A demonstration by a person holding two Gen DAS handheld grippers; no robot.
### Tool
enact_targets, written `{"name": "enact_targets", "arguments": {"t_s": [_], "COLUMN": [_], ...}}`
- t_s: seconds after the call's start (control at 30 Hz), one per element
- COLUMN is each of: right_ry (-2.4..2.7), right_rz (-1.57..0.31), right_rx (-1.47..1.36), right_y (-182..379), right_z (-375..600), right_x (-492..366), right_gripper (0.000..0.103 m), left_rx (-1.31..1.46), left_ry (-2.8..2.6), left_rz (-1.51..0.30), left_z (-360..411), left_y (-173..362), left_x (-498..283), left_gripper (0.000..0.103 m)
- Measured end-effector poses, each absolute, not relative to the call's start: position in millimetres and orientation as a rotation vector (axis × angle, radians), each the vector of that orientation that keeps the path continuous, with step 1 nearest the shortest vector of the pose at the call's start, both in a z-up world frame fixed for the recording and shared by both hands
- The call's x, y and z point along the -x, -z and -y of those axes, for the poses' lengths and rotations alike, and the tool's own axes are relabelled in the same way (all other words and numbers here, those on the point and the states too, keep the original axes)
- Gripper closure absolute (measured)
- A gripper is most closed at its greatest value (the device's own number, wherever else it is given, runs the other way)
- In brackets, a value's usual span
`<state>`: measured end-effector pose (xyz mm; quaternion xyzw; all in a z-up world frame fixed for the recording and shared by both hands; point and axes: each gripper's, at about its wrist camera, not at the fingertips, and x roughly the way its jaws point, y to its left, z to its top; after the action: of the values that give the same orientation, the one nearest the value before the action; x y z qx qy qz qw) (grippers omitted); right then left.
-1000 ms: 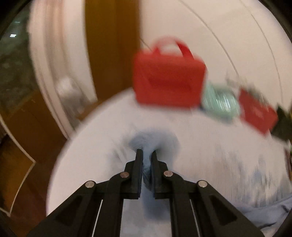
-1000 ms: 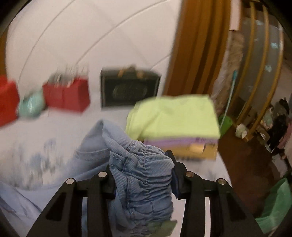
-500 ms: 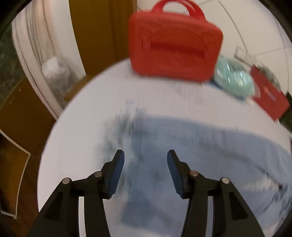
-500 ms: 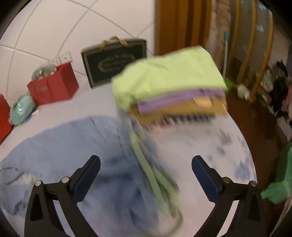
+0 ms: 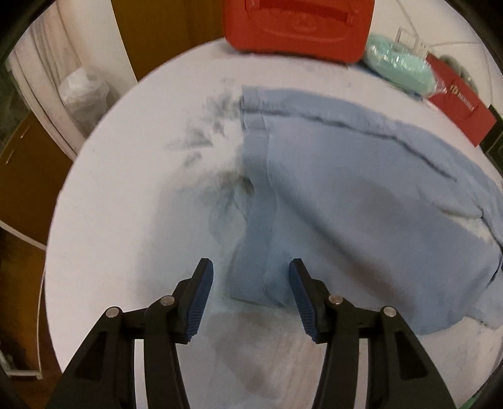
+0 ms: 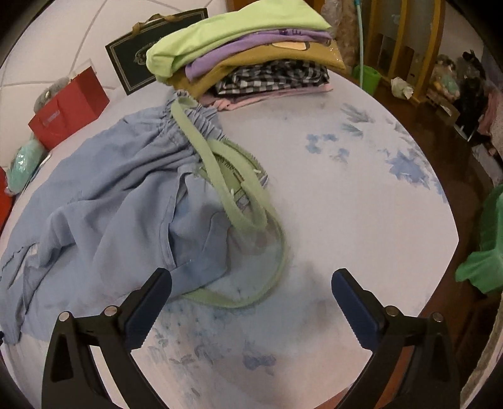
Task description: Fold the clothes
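Note:
Light blue trousers (image 5: 361, 195) lie spread across the round white table (image 5: 132, 220). In the left wrist view a leg hem (image 5: 254, 283) lies below and between the fingers of my left gripper (image 5: 251, 267), which is open, its pads apart from the cloth. In the right wrist view the trousers (image 6: 110, 204) show their gathered waistband (image 6: 188, 122) and a loose pale green drawstring (image 6: 245, 188) looping over the table. My right gripper (image 6: 251, 277) stands wide open above the drawstring's near loop, holding nothing.
A stack of folded clothes (image 6: 251, 53) sits at the table's far side beside a black gift bag (image 6: 141, 63). A red case (image 5: 298, 25), a teal packet (image 5: 399, 66) and a red paper bag (image 5: 459, 107) line the back. The table edge (image 6: 440, 188) drops to a dark floor.
Both grippers let go of the trousers and opened, the right one very wide. Both dropped closer to the table and tilted down. The trousers now lie flat.

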<state>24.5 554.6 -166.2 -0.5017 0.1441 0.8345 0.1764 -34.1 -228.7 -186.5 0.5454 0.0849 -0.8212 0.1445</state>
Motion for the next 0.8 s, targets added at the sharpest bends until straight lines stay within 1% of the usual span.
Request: {"name": "enact_targets", "arguments": {"t_s": [0.03, 0.07, 0.2, 0.27, 0.47, 0.53, 0.57, 0.6, 0.63, 0.67, 0.7, 0.73, 0.77, 0.8], "right_ry": [-2.363, -2.364, -2.376, -2.388, -2.408, -2.407, -2.406, -2.405, -2.408, -2.416, -2.428, -2.431, -2.420, -2.416], "right_rz": [-0.404, -0.398, -0.389, -0.381, -0.329, -0.316, -0.309, -0.303, -0.285, -0.255, -0.232, -0.192, -0.124, -0.039], "right_rx": [1.423, 1.424, 1.439, 1.450, 1.485, 1.513, 1.530, 1.547, 1.557, 1.561, 1.571, 1.587, 1.595, 1.582], "right_y": [166.9, 168.0, 174.1, 177.7, 190.2, 196.0, 199.1, 202.1, 203.6, 203.5, 201.6, 198.0, 194.7, 189.4], "right_z": [-554.0, -553.7, -552.9, -550.1, -540.6, -536.9, -534.8, -532.6, -529.3, -524.7, -520.0, -514.4, -508.9, -503.5], "right_x": [-22.7, -20.8, -9.8, -3.0, 21.2, 30.1, 34.7, 39.2, 43.1, 46.2, 49.8, 53.9, 57.0, 57.6], "right_gripper": [0.000, 0.000, 0.000, 0.000, 0.000, 0.001, 0.002, 0.016, 0.026, 0.038, 0.058, 0.068, 0.083, 0.091], "left_rx": [-1.559, -1.540, -1.513, -1.500, -1.467, -1.457, -1.457, -1.458, -1.458, -1.471, -1.487, -1.499, -1.499, -1.495], "left_ry": [2.369, 2.373, 2.360, 2.363, 2.334, 2.322, 2.324, 2.329, 2.334, 2.329, 2.321, 2.315, 2.320, 2.328], "left_rz": [-0.240, -0.236, -0.304, -0.286, -0.328, -0.339, -0.338, -0.335, -0.332, -0.314, -0.292, -0.261, -0.256, -0.259], "left_z": [227.2, 225.9, 229.3, 227.1, 223.4, 221.9, 219.4, 216.4, 213.4, 209.4, 205.1, 201.4, 200.0, 199.1], "left_y": [188.7, 190.4, 191.1, 190.6, 192.5, 191.7, 191.0, 190.1, 189.3, 188.8, 188.4, 187.2, 183.5, 179.1], "left_x": [34.9, 35.6, 36.0, 35.3, 37.9, 38.7, 38.8, 38.9, 39.0, 40.8, 43.0, 45.5, 45.3, 44.5], "left_gripper": [0.051, 0.047, 0.043, 0.043, 0.043, 0.044, 0.048, 0.063, 0.075, 0.091, 0.092, 0.094, 0.096, 0.096]}}
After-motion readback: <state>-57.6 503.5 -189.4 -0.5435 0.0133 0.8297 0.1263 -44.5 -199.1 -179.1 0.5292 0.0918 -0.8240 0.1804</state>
